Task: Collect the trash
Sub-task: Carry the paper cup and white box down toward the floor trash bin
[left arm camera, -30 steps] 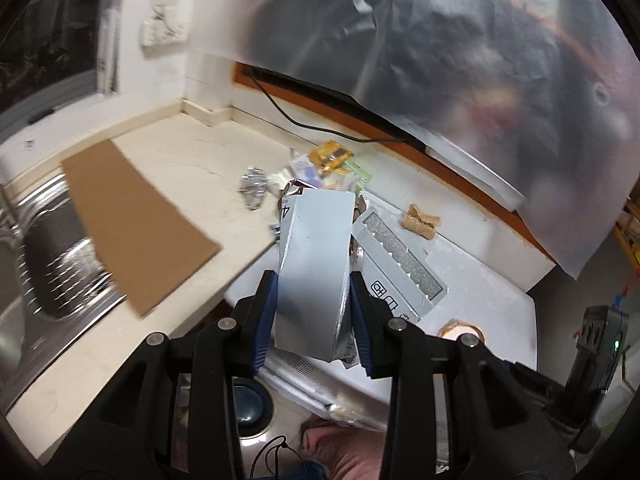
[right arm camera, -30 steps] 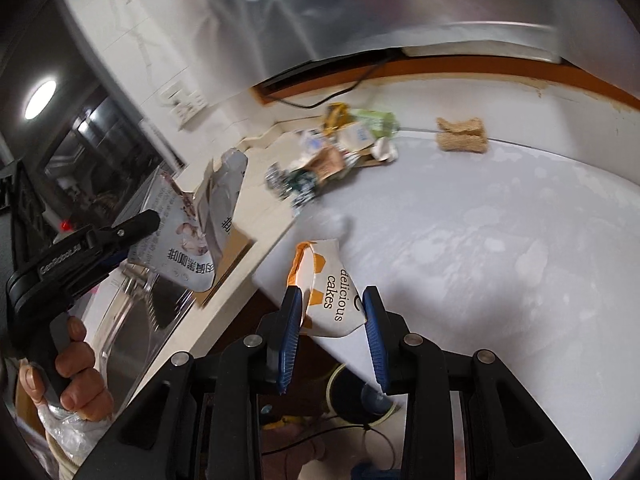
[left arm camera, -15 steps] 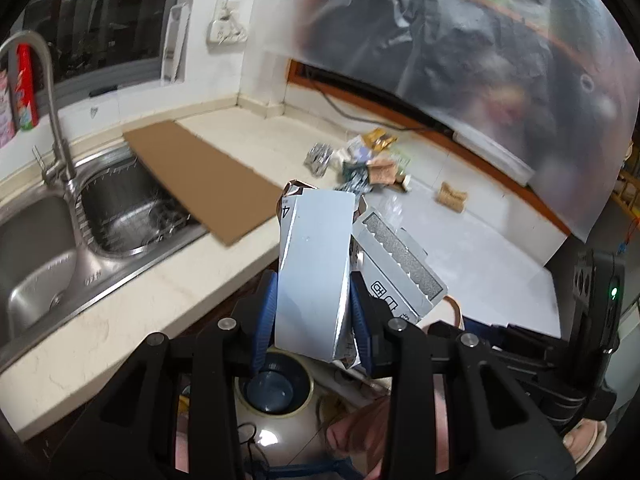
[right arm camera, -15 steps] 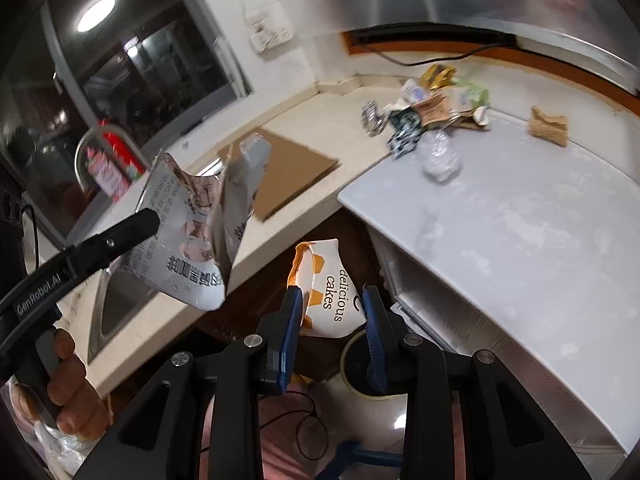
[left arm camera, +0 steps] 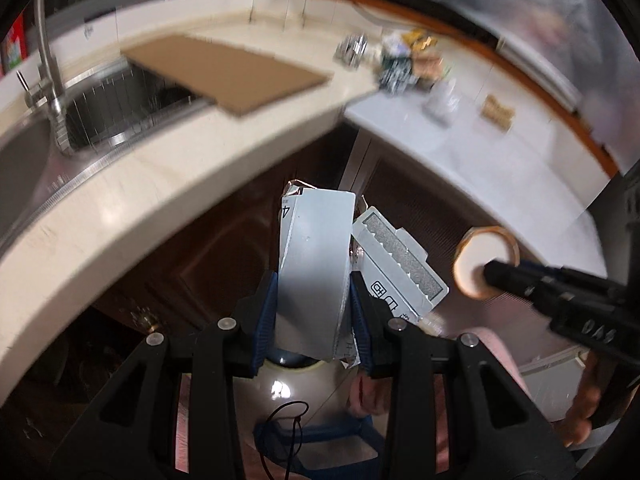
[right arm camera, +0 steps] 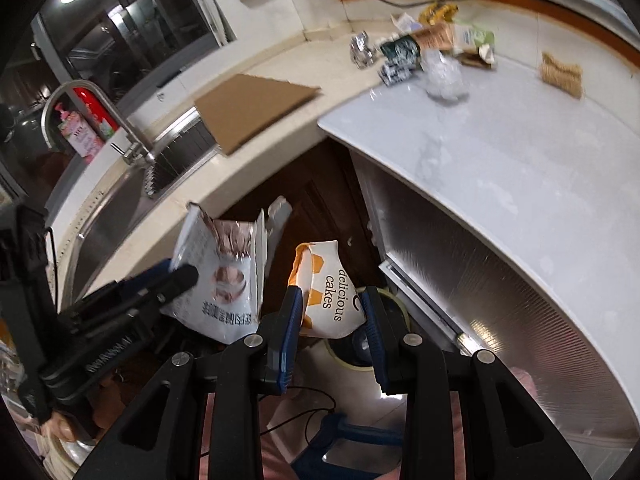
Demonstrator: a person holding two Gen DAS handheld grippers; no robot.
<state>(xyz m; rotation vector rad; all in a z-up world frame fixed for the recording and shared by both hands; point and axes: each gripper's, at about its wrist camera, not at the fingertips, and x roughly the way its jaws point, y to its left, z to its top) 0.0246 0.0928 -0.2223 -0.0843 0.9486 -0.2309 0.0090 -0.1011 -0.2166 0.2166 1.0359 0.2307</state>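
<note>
The left gripper [left arm camera: 314, 304] clamps a flattened grey-white carton [left arm camera: 316, 264], its silver foil lining showing at the torn top, below the counter edge [left arm camera: 132, 216] in front of dark cabinet doors. From the right wrist view the carton's printed face carries a brown picture and dark characters too blurred to read. The right gripper [right arm camera: 330, 320] is closed on a white and orange wrapper [right arm camera: 328, 292] printed "delicious cakes". Both hang over a round bin [right arm camera: 360, 346], mostly hidden behind the fingers. More trash [right arm camera: 424, 50] lies far along the counter, probably snack packets; its labels are illegible. A cardboard sheet [right arm camera: 252, 110] overlaps the sink [right arm camera: 116, 208].
</note>
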